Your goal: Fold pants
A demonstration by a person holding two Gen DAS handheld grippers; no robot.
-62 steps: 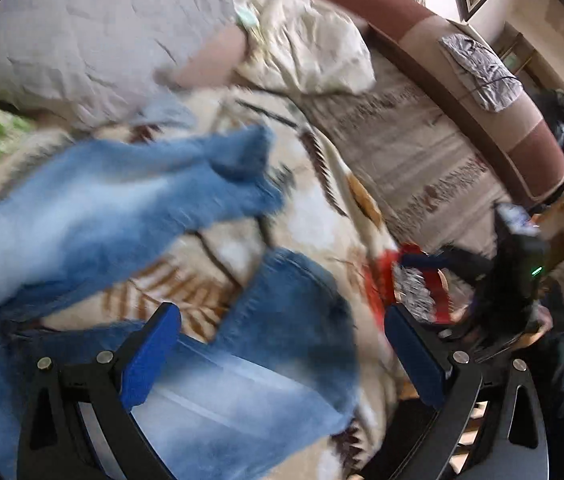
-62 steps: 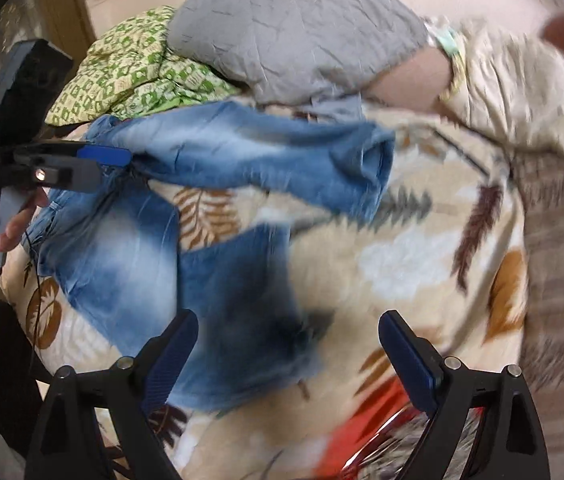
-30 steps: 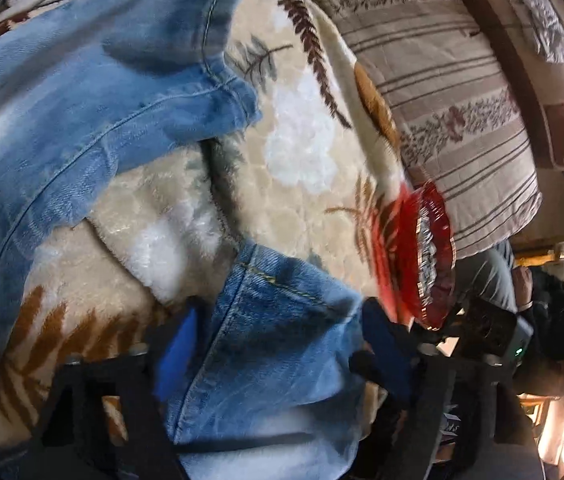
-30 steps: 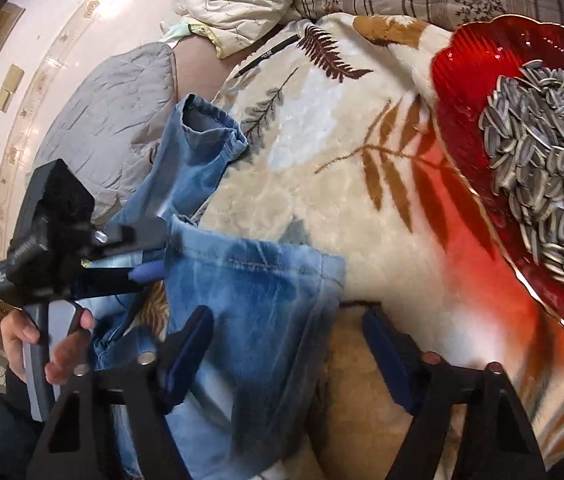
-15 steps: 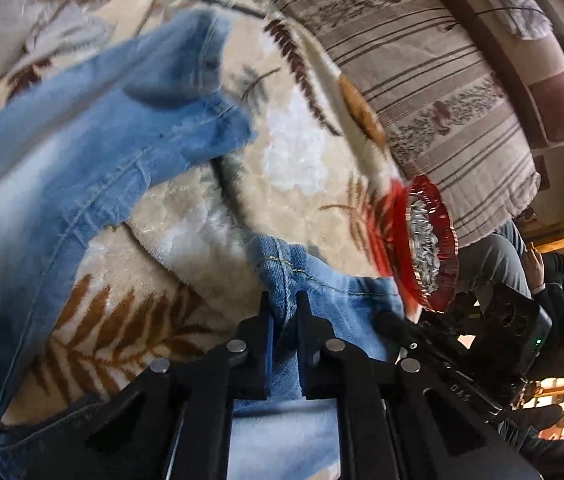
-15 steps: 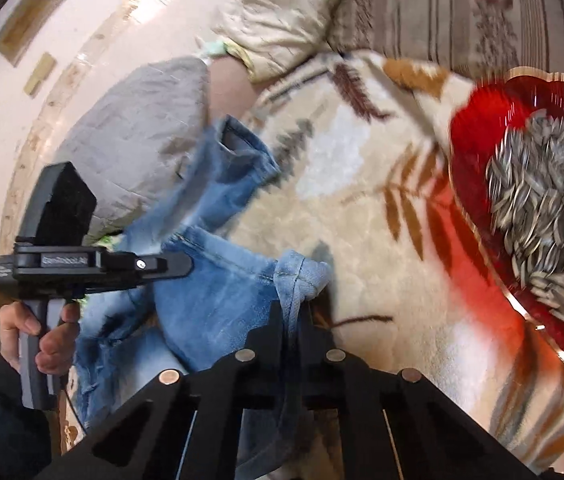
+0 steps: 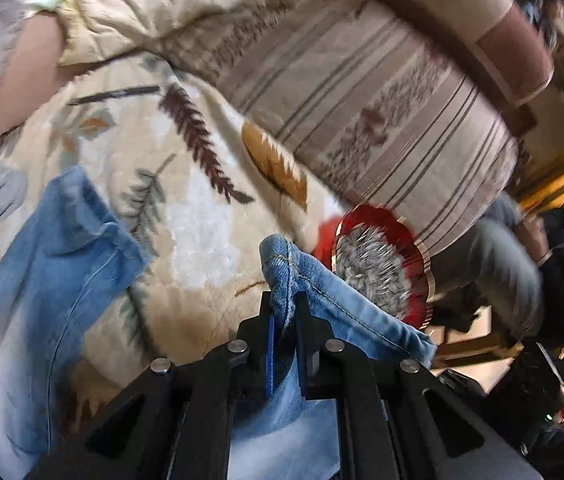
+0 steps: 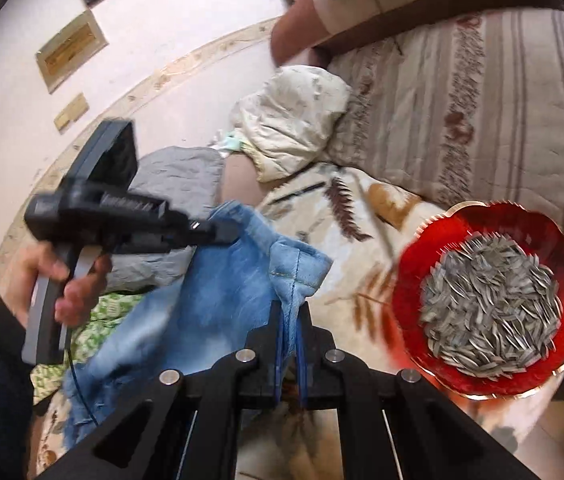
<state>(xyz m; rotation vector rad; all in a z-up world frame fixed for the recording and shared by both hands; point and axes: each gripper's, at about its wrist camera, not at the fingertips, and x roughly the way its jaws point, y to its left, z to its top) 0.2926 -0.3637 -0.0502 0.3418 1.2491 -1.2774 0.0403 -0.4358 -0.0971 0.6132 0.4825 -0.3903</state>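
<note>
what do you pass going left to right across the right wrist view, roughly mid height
hand on the left gripper → jeans hem pinched in the right gripper → leaf-print blanket → red dish of sunflower seeds

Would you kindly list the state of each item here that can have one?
Left gripper: shut on the jeans' hem.
Right gripper: shut on the same hem.
Jeans: unfolded, one leg's hem lifted off the blanket.
Red dish: upright, filled with sunflower seeds.
</note>
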